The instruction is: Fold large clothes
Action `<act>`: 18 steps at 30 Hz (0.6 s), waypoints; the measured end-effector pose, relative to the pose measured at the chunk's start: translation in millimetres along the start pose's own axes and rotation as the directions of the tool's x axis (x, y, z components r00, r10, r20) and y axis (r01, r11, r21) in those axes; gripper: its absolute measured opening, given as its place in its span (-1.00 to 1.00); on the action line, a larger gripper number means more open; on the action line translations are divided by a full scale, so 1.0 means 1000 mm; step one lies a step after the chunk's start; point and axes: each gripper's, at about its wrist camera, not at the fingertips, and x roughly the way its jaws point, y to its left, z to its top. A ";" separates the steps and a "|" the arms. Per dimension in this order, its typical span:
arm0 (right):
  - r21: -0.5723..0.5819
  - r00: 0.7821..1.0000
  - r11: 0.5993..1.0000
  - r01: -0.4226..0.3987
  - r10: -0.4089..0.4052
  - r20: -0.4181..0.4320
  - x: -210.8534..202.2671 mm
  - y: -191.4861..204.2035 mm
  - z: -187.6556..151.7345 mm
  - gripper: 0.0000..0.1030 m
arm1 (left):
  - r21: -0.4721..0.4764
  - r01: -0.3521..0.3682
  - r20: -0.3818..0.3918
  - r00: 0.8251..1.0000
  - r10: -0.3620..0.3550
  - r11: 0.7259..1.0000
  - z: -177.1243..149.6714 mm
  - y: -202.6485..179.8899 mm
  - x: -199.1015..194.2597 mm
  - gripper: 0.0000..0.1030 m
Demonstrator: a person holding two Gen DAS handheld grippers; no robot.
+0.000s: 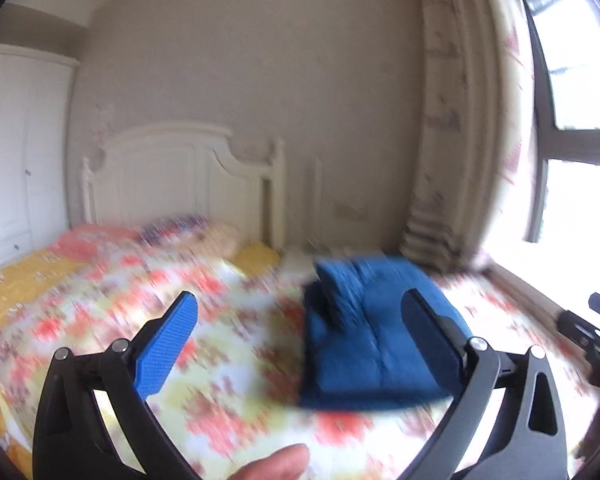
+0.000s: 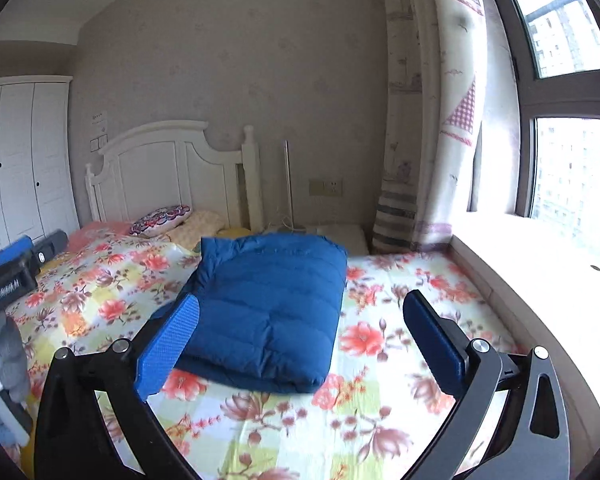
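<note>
A blue quilted jacket [image 2: 270,312] lies folded into a thick rectangle on the flowered bedspread [image 2: 380,360]. The blurred left wrist view shows the same jacket [image 1: 364,340], with a loose flap standing up at its far end. My left gripper [image 1: 300,300] is open above the bed, nothing between its blue pads [image 1: 164,352]. My right gripper [image 2: 300,300] is open too and raised off the jacket, which shows behind its left pad [image 2: 168,344]. The left gripper [image 2: 12,272] also appears at the left edge of the right wrist view. A fingertip [image 1: 280,462] shows at the bottom.
A white headboard [image 2: 168,172] and pillows [image 2: 160,216] stand at the far end of the bed. A white wardrobe [image 2: 16,160] is at the left. At the right are a curtain [image 2: 432,120], a window [image 2: 572,160] and a pale sill [image 2: 540,280].
</note>
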 end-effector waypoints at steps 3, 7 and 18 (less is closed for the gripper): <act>-0.006 0.999 1.000 -0.003 0.002 -0.052 0.005 0.007 -0.020 0.91 | 0.006 -0.005 -0.066 0.998 0.005 1.000 -0.026 -0.009 0.005 0.96; -0.046 0.994 0.999 0.011 -0.016 -0.111 0.016 0.015 -0.038 0.91 | 0.037 0.004 -0.185 0.983 0.003 0.999 -0.059 -0.016 0.025 0.96; -0.100 0.992 0.995 -0.014 0.001 -0.127 0.017 0.036 -0.048 0.91 | 0.049 -0.024 -0.192 0.981 0.033 0.999 -0.070 -0.020 0.031 0.96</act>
